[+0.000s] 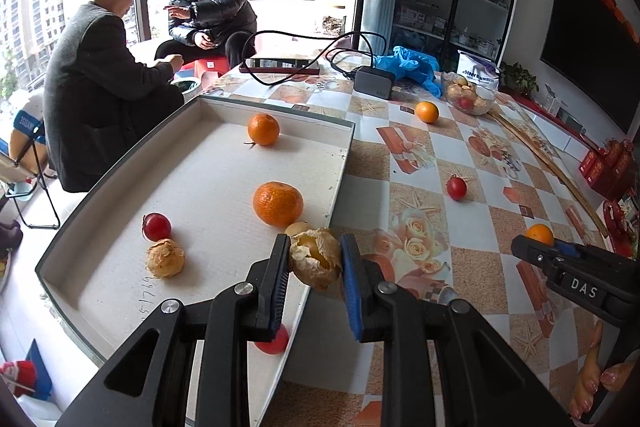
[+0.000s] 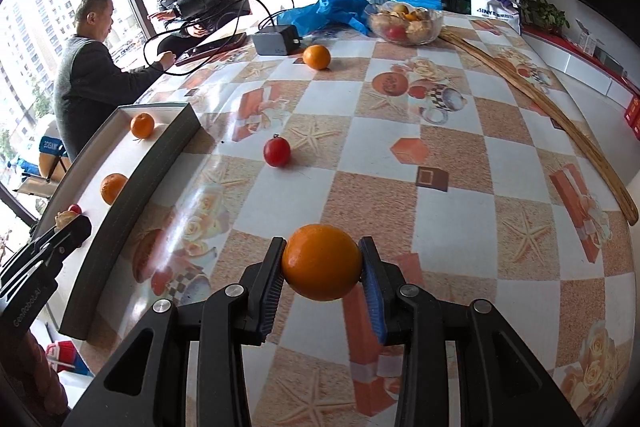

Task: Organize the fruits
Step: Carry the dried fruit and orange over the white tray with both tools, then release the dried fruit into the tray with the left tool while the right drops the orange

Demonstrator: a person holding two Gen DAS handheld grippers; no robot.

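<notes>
Landmark: the tray point(image 1: 120, 183), a shallow white-floored box with a dark rim, lying on the patterned table point(image 1: 472, 235). Inside the tray: two oranges, far point(image 1: 263, 129) and middle point(image 1: 278, 203); one tomato point(image 1: 157, 227); one husked fruit point(image 1: 165, 259); a second red fruit, half hidden under the left gripper's finger; a small pale fruit just behind the held one, kind not clear. Left gripper point(image 1: 316, 261): jaws closed on a papery husk fruit point(image 1: 315, 263), held right at the tray's near-right rim, whether over the floor or the edge cannot be told. Right gripper point(image 2: 322, 263): jaws closed on an orange point(image 2: 322, 261), well right of the tray, seemingly raised off the table. Outside the tray, loose: one tomato point(image 2: 277, 151) just right of its wall; one orange point(image 2: 317, 57) beyond its far corner, near a charger point(image 2: 276, 41). A glass bowl point(image 2: 406, 23) of mixed fruit stands further off. Step in hand, as judged: both grippers carrying fruit for delivery to the tray; roughly halfway done. Next move calls for: the left gripper to clear the rim inward and release low beside the like husked fruit; the right gripper to travel left over the wall and set its orange near the other oranges, gently, since round fruit rolls.
</notes>
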